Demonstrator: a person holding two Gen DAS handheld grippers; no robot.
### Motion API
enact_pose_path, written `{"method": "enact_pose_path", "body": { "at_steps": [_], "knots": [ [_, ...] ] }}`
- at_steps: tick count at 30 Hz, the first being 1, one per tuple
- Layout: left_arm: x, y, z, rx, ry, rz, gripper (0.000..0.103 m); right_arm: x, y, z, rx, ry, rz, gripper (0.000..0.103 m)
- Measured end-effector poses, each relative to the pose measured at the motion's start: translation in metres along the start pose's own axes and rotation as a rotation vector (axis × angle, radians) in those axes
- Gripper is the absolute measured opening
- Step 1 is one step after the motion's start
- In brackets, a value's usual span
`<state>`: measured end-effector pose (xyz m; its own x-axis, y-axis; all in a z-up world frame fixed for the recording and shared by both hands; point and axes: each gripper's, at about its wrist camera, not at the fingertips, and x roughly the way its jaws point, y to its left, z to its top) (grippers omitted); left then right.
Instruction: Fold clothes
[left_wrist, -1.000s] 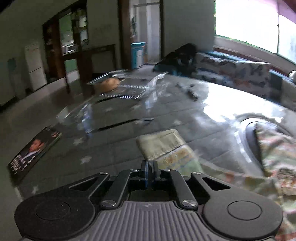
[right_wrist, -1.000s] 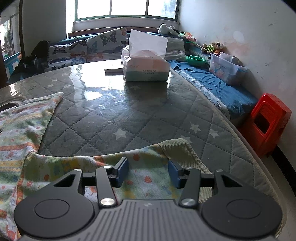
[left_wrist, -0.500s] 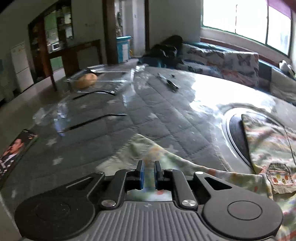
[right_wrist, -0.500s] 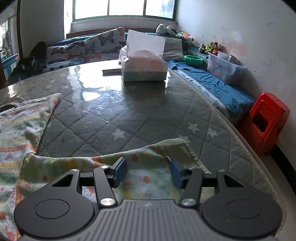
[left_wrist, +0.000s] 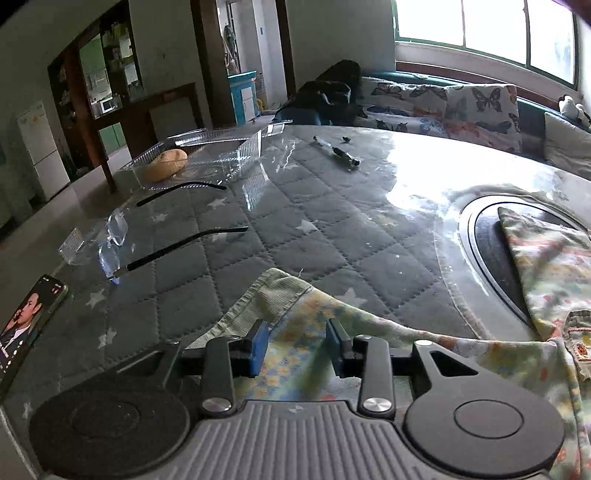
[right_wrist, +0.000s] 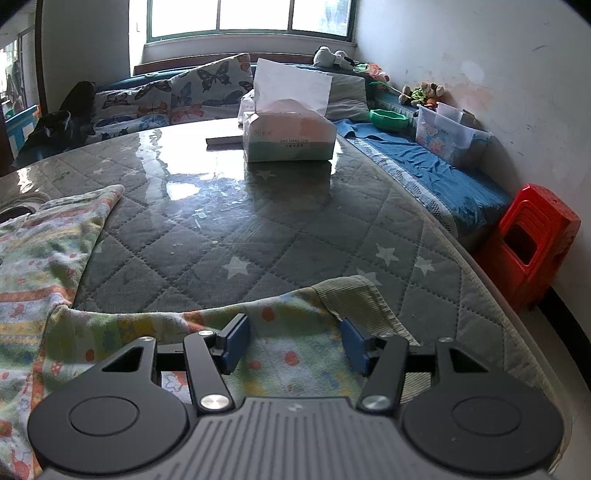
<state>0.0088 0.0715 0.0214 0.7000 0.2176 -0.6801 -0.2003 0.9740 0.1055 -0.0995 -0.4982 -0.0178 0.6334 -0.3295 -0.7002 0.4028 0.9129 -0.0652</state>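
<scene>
A small patterned garment (left_wrist: 535, 266) lies spread on the quilted, glass-topped table (left_wrist: 295, 221). One sleeve with a ribbed green cuff (left_wrist: 273, 288) stretches under my left gripper (left_wrist: 297, 345), which is open just above the cloth. The other sleeve's cuff (right_wrist: 351, 295) lies by my right gripper (right_wrist: 293, 345), also open, its blue pads (right_wrist: 236, 341) standing either side of the printed fabric (right_wrist: 295, 347). The garment's body (right_wrist: 40, 251) spreads to the left in the right wrist view.
Eyeglasses (left_wrist: 114, 240), a phone (left_wrist: 26, 325), a clear tray with bread (left_wrist: 166, 162) and a pen (left_wrist: 343, 153) lie on the left half. A tissue box (right_wrist: 288, 133) stands at the far side. A red stool (right_wrist: 532, 243) and sofas flank the table.
My left gripper has gone from shut on the sleeve to open, and the sleeve now lies flat on the table. The right gripper stays open and has barely moved.
</scene>
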Motion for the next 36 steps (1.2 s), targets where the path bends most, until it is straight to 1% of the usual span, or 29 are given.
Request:
{"method": "enact_pose_path", "body": {
  "at_steps": [3, 5, 7, 12, 15, 17, 25, 30, 36],
  "knots": [
    [-0.004, 0.000, 0.001, -0.004, 0.008, -0.004, 0.042, -0.006, 0.003, -0.001, -0.014, -0.005, 0.013, 0.057],
    [-0.011, -0.005, 0.000, 0.006, -0.001, -0.016, 0.045, -0.013, 0.009, -0.002, -0.030, -0.013, 0.033, 0.057],
    [-0.019, -0.012, -0.001, 0.025, -0.012, -0.037, 0.050, -0.021, 0.016, -0.002, -0.052, -0.020, 0.060, 0.058],
    [-0.040, -0.036, -0.005, 0.080, -0.033, -0.107, 0.055, -0.042, 0.039, -0.002, -0.112, -0.045, 0.141, 0.058],
    [-0.050, -0.050, -0.011, 0.113, -0.036, -0.153, 0.055, -0.055, 0.058, -0.004, -0.162, -0.060, 0.203, 0.059],
    [-0.054, -0.060, -0.017, 0.144, -0.036, -0.171, 0.055, -0.062, 0.071, -0.007, -0.199, -0.067, 0.242, 0.062],
    [-0.057, -0.070, -0.033, 0.179, -0.019, -0.187, 0.056, -0.078, 0.116, -0.023, -0.312, -0.060, 0.364, 0.062],
    [-0.060, -0.077, -0.043, 0.201, -0.009, -0.198, 0.057, -0.080, 0.127, -0.036, -0.342, -0.041, 0.395, 0.062],
    [-0.061, -0.080, -0.049, 0.214, -0.011, -0.199, 0.059, -0.075, 0.129, -0.046, -0.358, -0.011, 0.385, 0.062]
  ]
}}
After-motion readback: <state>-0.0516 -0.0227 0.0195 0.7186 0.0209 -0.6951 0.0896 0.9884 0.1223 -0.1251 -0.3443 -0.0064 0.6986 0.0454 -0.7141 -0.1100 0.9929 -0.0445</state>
